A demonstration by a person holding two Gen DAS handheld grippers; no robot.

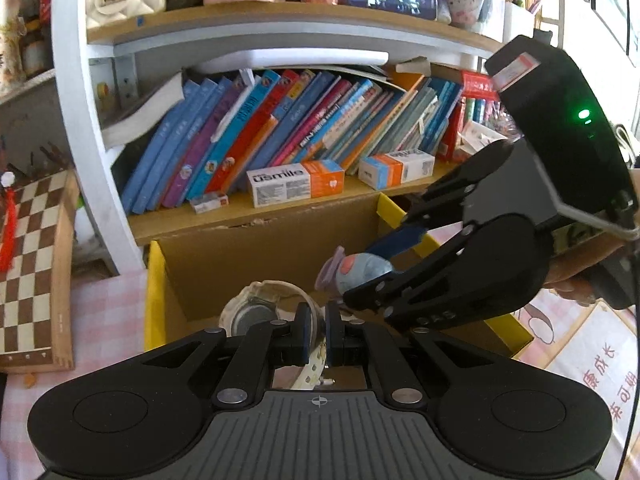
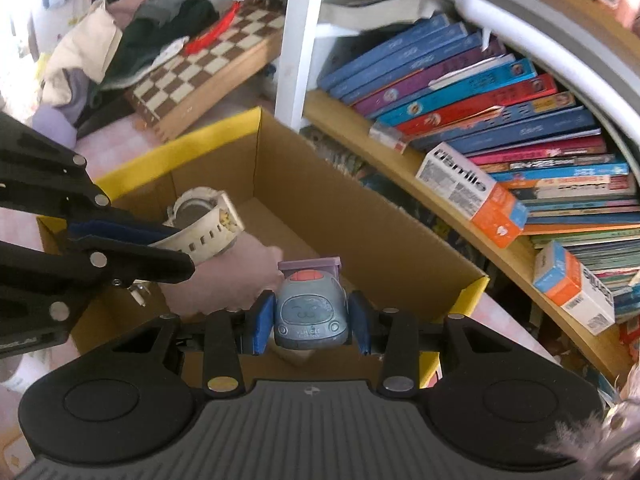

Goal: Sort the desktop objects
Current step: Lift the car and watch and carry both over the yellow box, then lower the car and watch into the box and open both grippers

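Observation:
My left gripper (image 1: 320,330) is shut on the strap of a cream wristwatch (image 1: 256,312) and holds it over an open cardboard box with a yellow rim (image 1: 154,280). My right gripper (image 2: 310,326) is shut on a small blue-grey toy car (image 2: 310,312) with a purple back, held above the same box (image 2: 328,216). In the left wrist view the right gripper (image 1: 360,276) comes in from the right with the car (image 1: 360,270). In the right wrist view the left gripper (image 2: 160,240) comes in from the left with the watch (image 2: 204,224). A pink object (image 2: 236,276) lies in the box.
A bookshelf with leaning books (image 1: 280,128) stands right behind the box, with toothpaste boxes (image 1: 296,182) on its ledge. A wooden chessboard (image 1: 32,264) lies to the left on the pink checked cloth (image 1: 104,320). A pile of clothes (image 2: 120,36) lies beyond it.

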